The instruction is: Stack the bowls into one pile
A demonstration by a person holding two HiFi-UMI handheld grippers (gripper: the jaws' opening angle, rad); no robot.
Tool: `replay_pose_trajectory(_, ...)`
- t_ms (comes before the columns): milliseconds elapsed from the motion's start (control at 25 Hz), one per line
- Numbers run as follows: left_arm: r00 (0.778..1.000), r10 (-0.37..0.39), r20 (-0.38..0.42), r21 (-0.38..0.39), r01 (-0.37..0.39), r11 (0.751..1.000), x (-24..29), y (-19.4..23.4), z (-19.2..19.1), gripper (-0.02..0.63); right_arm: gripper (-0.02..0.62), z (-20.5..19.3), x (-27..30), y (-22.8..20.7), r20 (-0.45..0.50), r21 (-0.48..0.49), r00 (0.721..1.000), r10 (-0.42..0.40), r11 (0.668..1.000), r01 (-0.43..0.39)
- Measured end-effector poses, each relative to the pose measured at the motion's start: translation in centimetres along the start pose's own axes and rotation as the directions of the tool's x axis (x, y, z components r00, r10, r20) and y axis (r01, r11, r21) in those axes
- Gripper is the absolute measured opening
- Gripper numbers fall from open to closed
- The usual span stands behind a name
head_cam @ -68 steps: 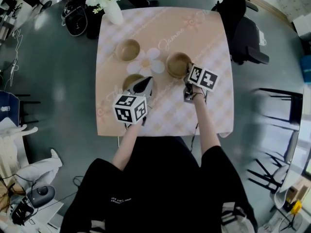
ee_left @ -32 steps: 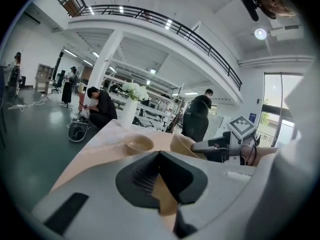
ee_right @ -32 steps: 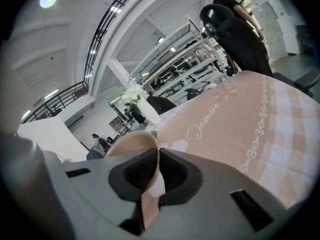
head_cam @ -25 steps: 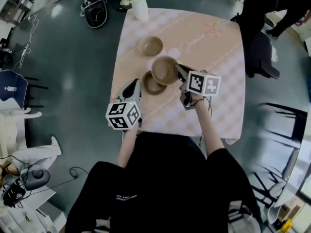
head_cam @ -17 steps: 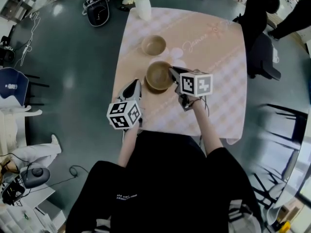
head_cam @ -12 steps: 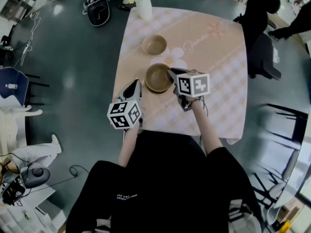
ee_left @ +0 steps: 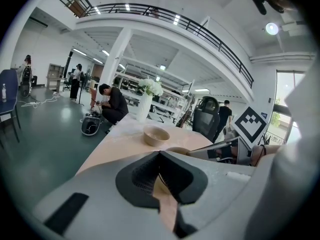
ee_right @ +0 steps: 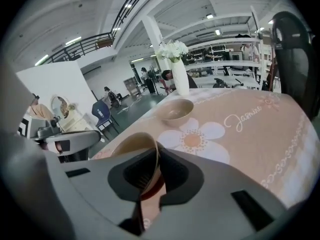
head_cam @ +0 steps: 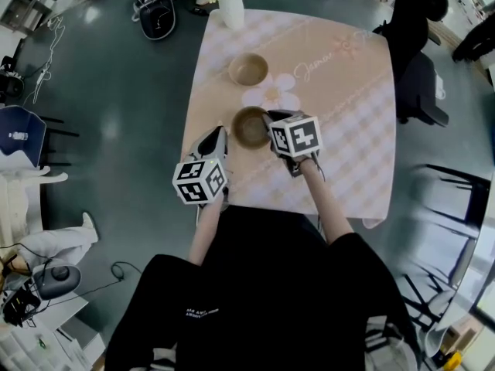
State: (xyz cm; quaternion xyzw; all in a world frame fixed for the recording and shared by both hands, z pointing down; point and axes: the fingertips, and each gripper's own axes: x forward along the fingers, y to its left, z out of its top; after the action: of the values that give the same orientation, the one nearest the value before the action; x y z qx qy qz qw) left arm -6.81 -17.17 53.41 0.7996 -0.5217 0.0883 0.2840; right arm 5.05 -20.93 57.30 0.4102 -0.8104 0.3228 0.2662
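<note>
One lone bowl (head_cam: 248, 69), one bowl pile (head_cam: 249, 127), one vase (head_cam: 231, 12).

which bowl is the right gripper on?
The near bowl, closest to the person: its rim is between the jaws of the right gripper, and they have just been opening. The far bowl, by the vase, sits untouched.

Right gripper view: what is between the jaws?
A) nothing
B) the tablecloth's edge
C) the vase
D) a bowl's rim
D: the bowl has its rim running up between the jaws of the right gripper, which have just been opening; the vase stands far off at the table's end.
</note>
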Motion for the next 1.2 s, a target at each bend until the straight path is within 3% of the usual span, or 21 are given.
replay_pose_trajectory(280, 1.0, 0.001, -0.001, -0.009, -0.001, 1.0, -0.3, 0.5, -0.1, -0.003, 0.017, 0.1, 0.3, 0.0, 0.004, -0.078, 0.998, -0.061, 0.995, 0.061)
replay_pose_trajectory(560, 1.0, -0.008, -0.006, -0.004, 0.008, 1.0, -0.1, 0.5, -0.1, -0.003, 0.026, 0.0, 0.6, -0.1, 0.011, -0.093, 0.997, -0.077, 0.993, 0.077)
replay_pose_trajectory(880, 1.0, -0.012, -0.012, -0.005, 0.012, 1.0, -0.1, 0.8, -0.4, -0.003, 0.101, -0.2, 1.2, -0.5, 0.03, -0.065, 0.994, -0.101, 0.993, 0.102)
replay_pose_trajectory(1000, 1.0, -0.015, -0.014, -0.004, 0.015, 1.0, -0.1, 0.8, -0.4, -0.003, 0.123, -0.5, 1.4, -0.6, 0.014, -0.011, 0.996, -0.089, 0.996, 0.089)
replay_pose_trajectory(1200, 0.999, -0.024, -0.024, -0.001, 0.024, 1.0, -0.1, 0.7, -0.7, -0.002, 0.11, -1.8, 2.2, -0.7, -0.024, 0.058, 0.997, -0.069, 0.996, 0.07)
